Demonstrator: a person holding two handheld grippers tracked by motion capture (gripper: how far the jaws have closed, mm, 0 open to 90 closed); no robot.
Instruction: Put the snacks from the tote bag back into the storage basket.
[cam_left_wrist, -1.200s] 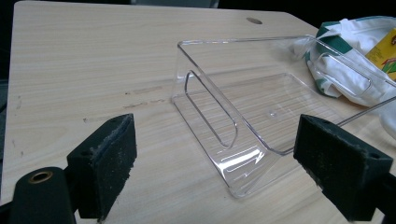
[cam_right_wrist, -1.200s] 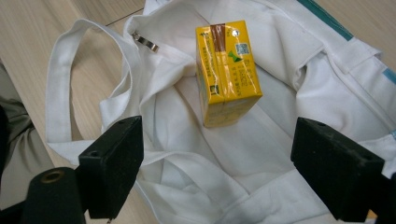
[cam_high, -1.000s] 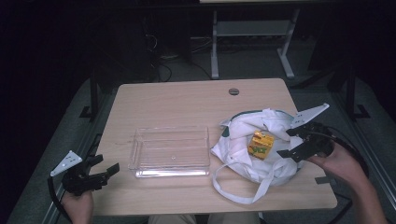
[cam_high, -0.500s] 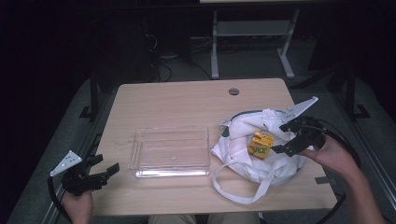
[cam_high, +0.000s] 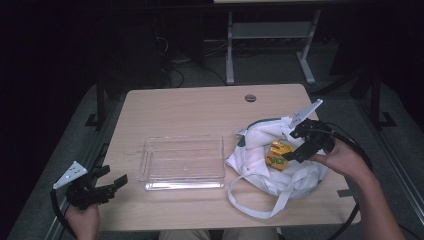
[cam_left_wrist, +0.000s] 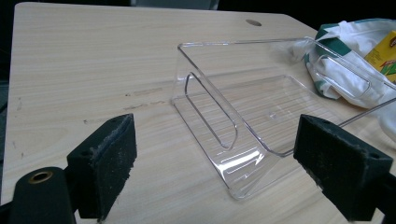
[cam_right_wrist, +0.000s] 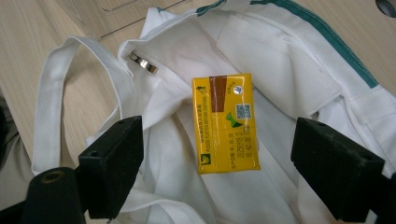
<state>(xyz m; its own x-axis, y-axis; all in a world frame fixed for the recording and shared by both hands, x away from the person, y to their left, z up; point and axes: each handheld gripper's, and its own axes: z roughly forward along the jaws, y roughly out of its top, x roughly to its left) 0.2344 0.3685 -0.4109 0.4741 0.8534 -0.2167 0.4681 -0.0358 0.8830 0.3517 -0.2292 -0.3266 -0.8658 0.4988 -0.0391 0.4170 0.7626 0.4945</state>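
A white cloth bag with green trim lies on the right half of the table, and a yellow packet rests on it. My right gripper hovers open just above the packet, whose label faces up between the two wide jaws. A clear plastic tray sits at the table's middle. Down at the front left corner my left gripper stands open, aimed at the tray from a short way off, with nothing between its pads.
The bag's long white strap loops toward the front edge. A metal clasp shows inside the bag. A round cable hole sits near the table's far edge. Bare wood stretches behind the tray.
My right gripper has moved left and forward from the table's right edge to hover over the yellow packet on the bag. The left gripper has stayed put.
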